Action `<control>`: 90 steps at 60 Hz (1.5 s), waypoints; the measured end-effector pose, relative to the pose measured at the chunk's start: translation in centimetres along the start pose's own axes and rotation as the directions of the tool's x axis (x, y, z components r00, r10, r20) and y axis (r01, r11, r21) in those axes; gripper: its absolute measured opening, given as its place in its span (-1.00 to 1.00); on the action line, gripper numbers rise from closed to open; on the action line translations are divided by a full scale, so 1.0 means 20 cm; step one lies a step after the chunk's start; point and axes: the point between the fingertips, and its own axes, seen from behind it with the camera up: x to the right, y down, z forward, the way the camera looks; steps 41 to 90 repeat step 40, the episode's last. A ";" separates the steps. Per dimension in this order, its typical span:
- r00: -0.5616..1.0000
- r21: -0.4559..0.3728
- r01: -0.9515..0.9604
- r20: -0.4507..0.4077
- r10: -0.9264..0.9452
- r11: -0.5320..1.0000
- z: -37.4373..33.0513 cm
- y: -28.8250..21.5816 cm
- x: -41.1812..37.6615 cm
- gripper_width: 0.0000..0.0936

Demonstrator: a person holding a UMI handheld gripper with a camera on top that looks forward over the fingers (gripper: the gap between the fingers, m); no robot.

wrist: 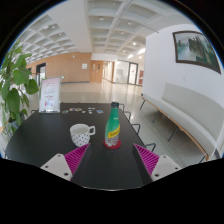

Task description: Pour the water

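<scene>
**Gripper lined up on the bottle, nothing grasped yet**

The gripper hung released over the near end of the dark counter, its two pink-padded fingers spread wide with bare counter between them. Nothing was held. Just ahead of the fingers, a touch toward the right one, stood the green bottle, upright, with a red cap and a pale label. It stood clear of both pads, resting on the counter on its own. To my eye the fingers were spread that far so they could pass either side of the bottle's body once the gripper moved forward.

Ahead of the left finger and just beside the bottle sat a white mug, patterned, upright, its mouth open upward. From where the gripper looked I could not see into it, so I could not say whether it held anything; nor could I read the bottle's level through its green wall. The mug stood near enough that the bottle would need only a short tilt toward it, which is likely why the two were paired so closely.

Farther beyond, a small sign card stood on the counter, and a leafy plant rose off to the left.
</scene>
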 end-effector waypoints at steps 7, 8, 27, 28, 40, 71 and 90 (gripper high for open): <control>1.000 0.009 0.013 0.017 -0.013 1.000 -0.18 0.01 -0.05 0.83; 1.000 0.011 0.019 0.019 -0.020 1.000 -0.20 0.01 -0.06 0.84; 0.998 0.011 0.014 0.058 -0.014 1.000 -0.41 0.06 -0.13 0.84; 0.998 0.012 0.013 0.058 -0.014 1.000 -0.42 0.06 -0.13 0.83; 0.999 0.018 0.029 0.040 -0.029 0.999 -0.42 0.09 -0.12 0.83; 0.999 0.018 0.029 0.040 -0.029 0.999 -0.42 0.09 -0.12 0.83; 0.999 0.018 0.029 0.040 -0.029 0.999 -0.42 0.09 -0.12 0.83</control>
